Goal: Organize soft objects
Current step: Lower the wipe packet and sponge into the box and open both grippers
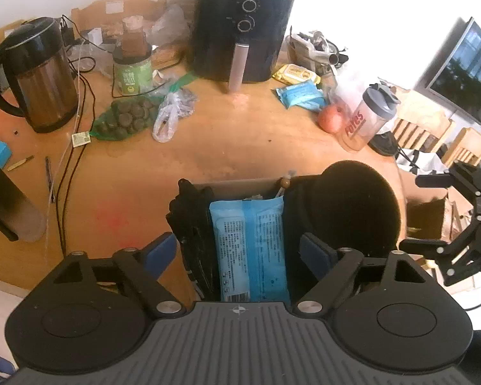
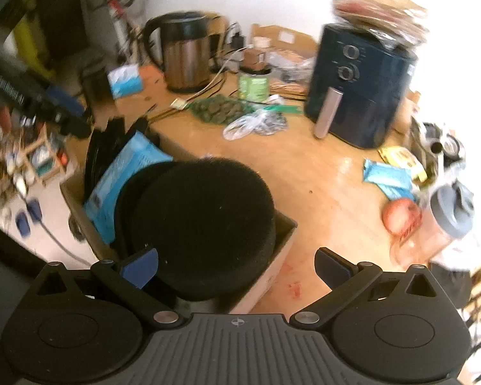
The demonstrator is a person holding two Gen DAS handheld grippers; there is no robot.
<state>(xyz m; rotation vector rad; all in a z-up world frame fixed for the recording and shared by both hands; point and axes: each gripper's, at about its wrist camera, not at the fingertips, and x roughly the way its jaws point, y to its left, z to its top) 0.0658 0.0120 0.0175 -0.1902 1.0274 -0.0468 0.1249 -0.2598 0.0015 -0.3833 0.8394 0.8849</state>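
Note:
A cardboard box point(image 1: 240, 184) sits at the table's near edge. It holds a blue wipes pack point(image 1: 251, 247) upright, black flat items point(image 1: 192, 234) at its left, and round black sponges point(image 1: 356, 211) at its right. My left gripper point(image 1: 240, 253) is open, fingers either side of the pack without touching. In the right wrist view the box point(image 2: 272, 263) shows the black sponges point(image 2: 205, 224) and the blue pack point(image 2: 125, 179). My right gripper point(image 2: 237, 266) is open just above the sponge. The left gripper point(image 2: 48, 102) appears at upper left, the right gripper point(image 1: 458, 224) at the left view's right edge.
On the wooden table point(image 1: 240, 141) stand a kettle point(image 1: 38, 73), a black air fryer point(image 1: 243, 29), a green can point(image 1: 133, 73), a net of dark round items point(image 1: 125, 118), a plastic bag point(image 1: 173, 112), blue wipes packs point(image 1: 301, 94), a yellow pack point(image 1: 296, 73), an apple point(image 1: 332, 117) and a shaker bottle point(image 1: 368, 118).

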